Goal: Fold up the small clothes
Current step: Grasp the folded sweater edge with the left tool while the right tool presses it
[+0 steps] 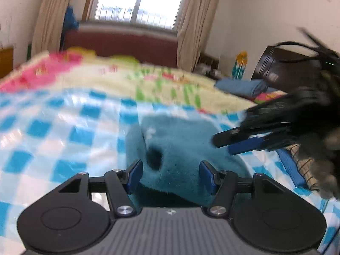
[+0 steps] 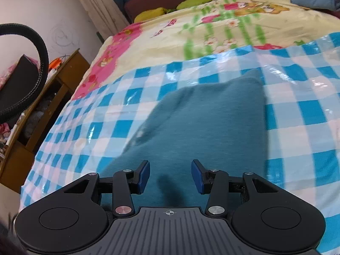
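Note:
A small teal garment (image 2: pixel 204 131) lies on a blue-and-white checked plastic sheet (image 2: pixel 89 127) on the bed. In the left wrist view the garment (image 1: pixel 182 148) is bunched up close in front, with a dark hole or shadow in it. My left gripper (image 1: pixel 171 175) is open, its blue pads either side of the garment's near edge. My right gripper (image 2: pixel 171 175) is open, just above the garment's near part. The right gripper also shows in the left wrist view (image 1: pixel 225 146), blurred, over the garment's right side.
A yellow floral bedspread (image 2: pixel 212 27) covers the far bed. A folded blue cloth (image 1: pixel 240 86) lies at its right edge. A dark red headboard (image 1: pixel 121 44) and window are behind. A wooden cabinet (image 2: pixel 53 80) and a black hose (image 2: pixel 40 63) stand left of the bed.

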`<state>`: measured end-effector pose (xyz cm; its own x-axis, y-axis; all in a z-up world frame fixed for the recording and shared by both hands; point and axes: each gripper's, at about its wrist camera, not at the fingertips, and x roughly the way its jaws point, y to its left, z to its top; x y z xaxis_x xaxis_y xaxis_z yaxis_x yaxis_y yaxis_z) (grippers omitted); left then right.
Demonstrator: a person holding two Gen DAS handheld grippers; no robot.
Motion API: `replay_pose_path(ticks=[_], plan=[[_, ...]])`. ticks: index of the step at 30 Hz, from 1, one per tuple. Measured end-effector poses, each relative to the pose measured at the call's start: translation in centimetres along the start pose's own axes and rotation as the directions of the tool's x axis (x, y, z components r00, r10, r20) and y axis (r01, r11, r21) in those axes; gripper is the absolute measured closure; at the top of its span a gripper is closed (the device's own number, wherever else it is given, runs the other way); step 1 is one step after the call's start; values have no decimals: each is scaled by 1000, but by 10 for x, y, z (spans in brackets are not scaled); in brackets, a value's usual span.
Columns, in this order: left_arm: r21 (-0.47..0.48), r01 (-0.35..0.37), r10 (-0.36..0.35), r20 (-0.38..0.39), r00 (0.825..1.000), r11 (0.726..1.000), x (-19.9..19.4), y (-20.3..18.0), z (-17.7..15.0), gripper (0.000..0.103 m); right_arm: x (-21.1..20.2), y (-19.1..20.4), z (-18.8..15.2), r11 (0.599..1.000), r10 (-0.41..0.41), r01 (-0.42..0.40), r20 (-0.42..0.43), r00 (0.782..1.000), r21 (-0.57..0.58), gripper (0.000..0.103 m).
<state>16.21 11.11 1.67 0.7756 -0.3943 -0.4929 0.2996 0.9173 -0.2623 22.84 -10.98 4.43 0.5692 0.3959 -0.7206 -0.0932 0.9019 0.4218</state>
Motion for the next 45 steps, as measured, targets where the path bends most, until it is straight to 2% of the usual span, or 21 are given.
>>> replay_pose_path(ticks=[1,2,3,5,7,9,10,11,14,17,21,24,26,27,29,31,33,37,40,45], plan=[[4,3,-3,4,1000,1000,2,-1,-1,46,-1,-5,-1,1000,2,-2,-2,1000,4,60],[8,12,-12,11,1000,1000,2,-2,1,58,-1,-9,-1,1000,4,-4,-8,1000,2,60],[-2,23,-23,11,1000,1000,2,-2,3,66,-1,-13,-2,1000,-1,1,-9,1000,1,60],[-18,22,-21,4,1000,1000,-3,2,-1,71,0,-18,-4,1000,-4,4,-5,1000,-7,59],[-49,-14,11,-55,998,999,2,7,-12,76,2,-20,-7,1000,6,-6,-1,1000,-8,59],[-125,-68,45,-179,983,990,21,24,-39,80,7,-21,-10,1000,22,-22,-5,1000,-8,59],[-156,-69,36,-204,978,985,25,29,-54,80,10,-21,-12,1000,27,-27,-12,1000,-7,59],[-178,-64,28,-197,980,982,23,32,-65,80,12,-21,-12,999,35,-35,-22,999,-6,59],[-182,-66,32,-184,982,981,16,28,-66,80,12,-13,-11,999,30,-30,-4,1000,-32,59],[-140,-86,59,-181,982,986,16,19,-68,80,17,4,-1,997,41,-40,15,999,-62,55],[-137,-93,68,-174,982,986,16,16,-66,80,44,47,15,985,39,-34,24,999,-168,52],[-154,-83,57,-169,984,985,14,21,-65,80,79,78,20,971,-29,27,-3,1000,-237,52],[-158,-78,52,-165,985,984,13,21,-66,80,106,89,20,950,-135,127,-11,991,-284,52],[-156,-77,52,-161,986,985,13,21,-66,80,116,91,19,940,-176,167,-1,984,-297,55],[-149,-78,55,-155,986,986,12,20,-67,80,125,87,18,942,-200,193,1,980,-275,66],[-149,-74,51,-153,987,986,11,20,-68,80,120,86,18,947,-176,166,-11,984,-275,83],[-161,-66,42,-151,988,985,9,21,-68,80,108,87,20,955,-135,124,-21,991,-268,91],[-175,-67,40,-153,987,982,9,23,-68,80,98,98,22,969,-69,65,-7,998,-240,94],[-177,-75,47,-158,986,981,6,22,-70,80,115,101,15,973,-53,46,-25,998,-226,94],[-143,-115,87,-192,978,983,6,16,-74,80,148,86,-13,983,22,-33,-58,998,-181,95]])
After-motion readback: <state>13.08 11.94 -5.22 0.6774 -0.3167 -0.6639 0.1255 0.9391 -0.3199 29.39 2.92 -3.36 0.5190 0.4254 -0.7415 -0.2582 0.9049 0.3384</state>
